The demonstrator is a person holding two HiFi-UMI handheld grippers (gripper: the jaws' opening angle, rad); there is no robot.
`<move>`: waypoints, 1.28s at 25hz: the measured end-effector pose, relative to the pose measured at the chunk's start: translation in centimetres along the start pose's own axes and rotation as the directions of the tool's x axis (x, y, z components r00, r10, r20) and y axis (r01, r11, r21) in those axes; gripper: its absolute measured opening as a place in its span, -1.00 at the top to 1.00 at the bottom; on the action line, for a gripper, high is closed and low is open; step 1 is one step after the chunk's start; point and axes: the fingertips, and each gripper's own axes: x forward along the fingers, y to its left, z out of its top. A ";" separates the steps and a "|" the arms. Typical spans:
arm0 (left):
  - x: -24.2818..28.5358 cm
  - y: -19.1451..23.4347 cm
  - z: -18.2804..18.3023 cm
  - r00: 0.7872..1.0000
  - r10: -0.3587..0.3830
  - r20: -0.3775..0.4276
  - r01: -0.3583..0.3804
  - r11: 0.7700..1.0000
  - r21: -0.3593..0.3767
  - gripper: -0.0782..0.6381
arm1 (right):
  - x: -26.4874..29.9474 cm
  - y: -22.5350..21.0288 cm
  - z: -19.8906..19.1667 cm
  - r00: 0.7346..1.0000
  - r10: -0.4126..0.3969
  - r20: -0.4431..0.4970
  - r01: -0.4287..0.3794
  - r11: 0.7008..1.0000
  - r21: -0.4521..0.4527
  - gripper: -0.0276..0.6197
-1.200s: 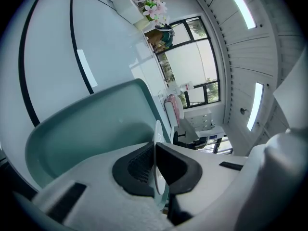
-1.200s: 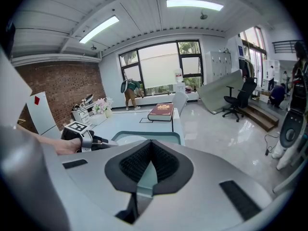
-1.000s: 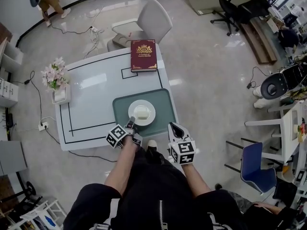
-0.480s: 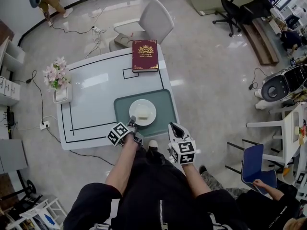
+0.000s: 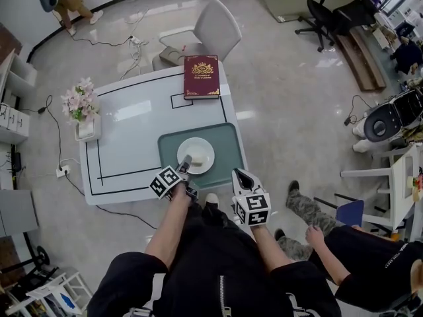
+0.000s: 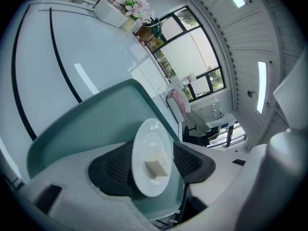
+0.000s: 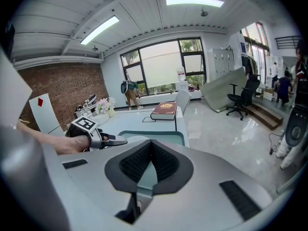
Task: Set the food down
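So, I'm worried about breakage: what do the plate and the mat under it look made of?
Plate: probably glazed white ceramic; glossy highlights, thin rim. Mat: dull green with a raised edge, maybe silicone or plastic; the look leaves it open.

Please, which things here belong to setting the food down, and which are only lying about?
Job in hand:
food cube; white plate under it; green mat under the plate; left claw, jaws opening with the plate between them.

Lying about:
red book; pink flowers; white chair; right claw, shut and empty.
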 end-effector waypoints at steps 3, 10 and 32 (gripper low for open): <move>0.2 -0.3 0.2 1.000 0.019 0.014 -0.020 0.998 0.065 -0.10 | 0.0 0.0 -0.1 1.000 0.003 0.000 -0.003 1.000 0.000 0.89; 0.2 -0.8 0.6 0.997 0.053 0.053 -0.063 0.976 0.210 -0.40 | -0.4 0.0 -0.1 1.000 0.002 0.000 -0.002 1.000 0.002 0.89; -8.8 -9.0 2.2 0.975 -0.185 0.119 0.032 0.654 0.756 -0.42 | 0.8 5.1 2.2 0.987 0.155 0.035 -0.152 0.986 -0.074 0.89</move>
